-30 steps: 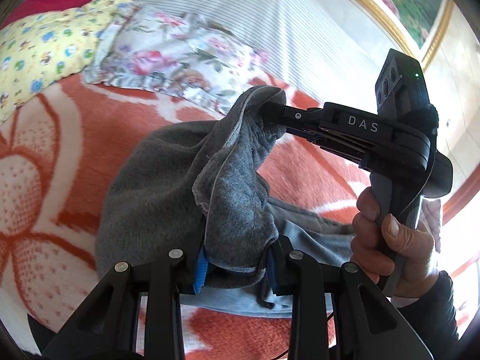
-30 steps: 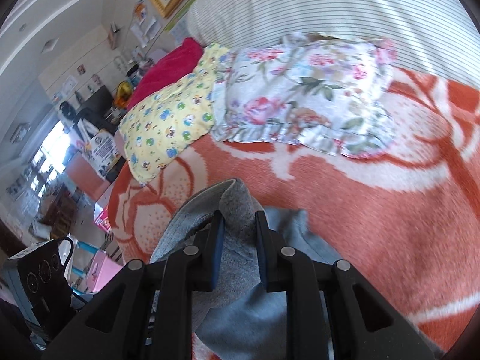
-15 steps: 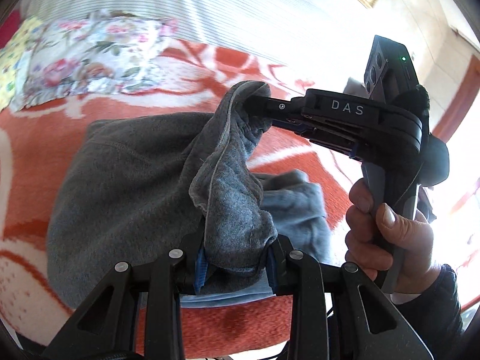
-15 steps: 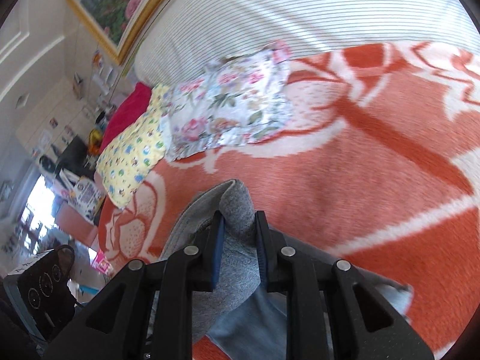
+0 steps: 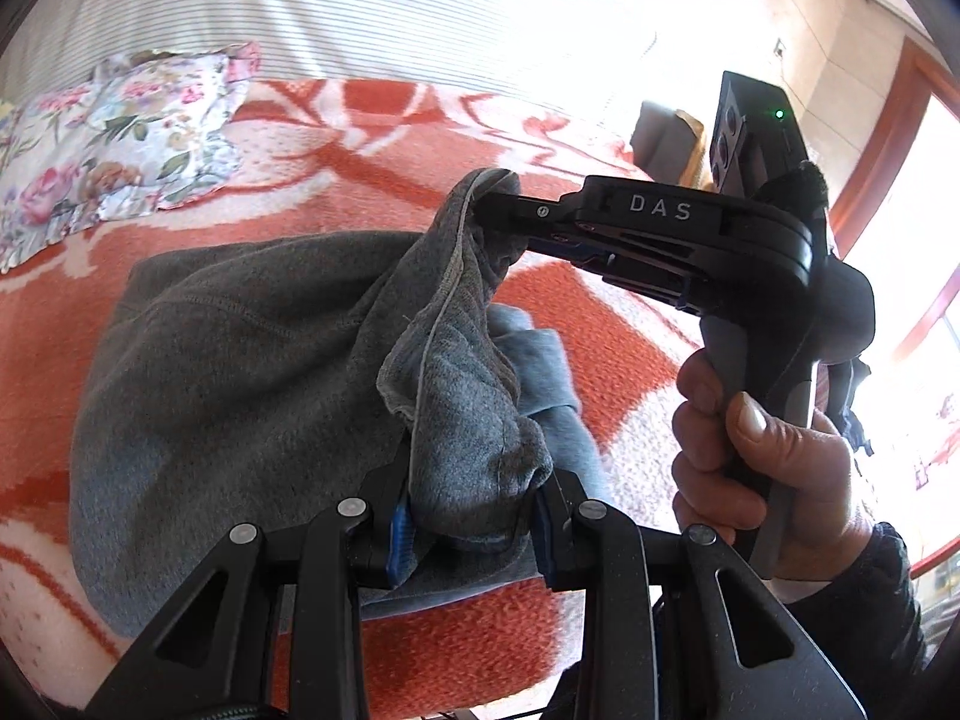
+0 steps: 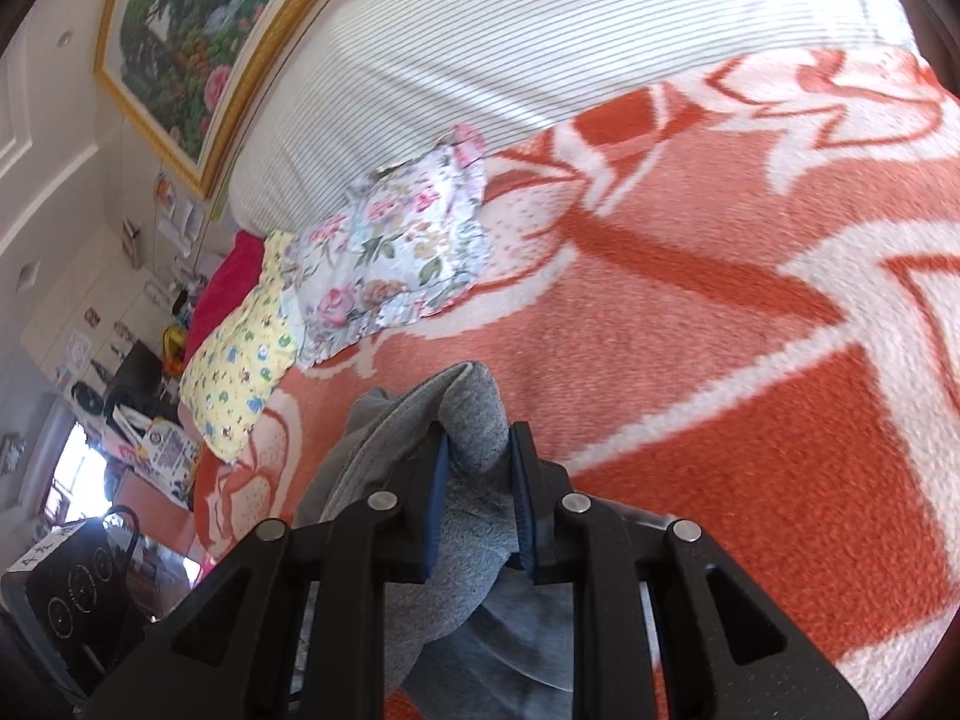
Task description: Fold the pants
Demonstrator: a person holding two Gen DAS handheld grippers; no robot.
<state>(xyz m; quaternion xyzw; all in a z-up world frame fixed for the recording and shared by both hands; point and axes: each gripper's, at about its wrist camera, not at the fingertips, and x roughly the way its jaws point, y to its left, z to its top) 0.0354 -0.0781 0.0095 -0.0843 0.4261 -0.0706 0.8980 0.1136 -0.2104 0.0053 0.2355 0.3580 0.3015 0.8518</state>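
Note:
Grey fleece pants [image 5: 252, 372] lie bunched on an orange and white blanket [image 5: 600, 360]. My left gripper [image 5: 471, 525] is shut on a thick fold of the pants at the near edge. My right gripper [image 5: 498, 222] comes in from the right, held by a hand [image 5: 756, 468], and is shut on the same lifted edge farther away. In the right wrist view my right gripper [image 6: 477, 480] pinches a grey fold of the pants [image 6: 474, 414], and the rest hangs below the jaws. A paler grey layer [image 5: 540, 360] shows beneath the lifted edge.
A floral pillow [image 5: 120, 138] lies at the back left beside a yellow patterned pillow [image 6: 240, 360] and a red one [image 6: 231, 276]. A striped white sheet [image 5: 360, 18] covers the far part of the bed. A framed painting [image 6: 198, 18] hangs on the wall.
Both grippers have swung to the right across the bed with the pants edge still held. The pillows have slid to the left in both views. The grips have not changed.

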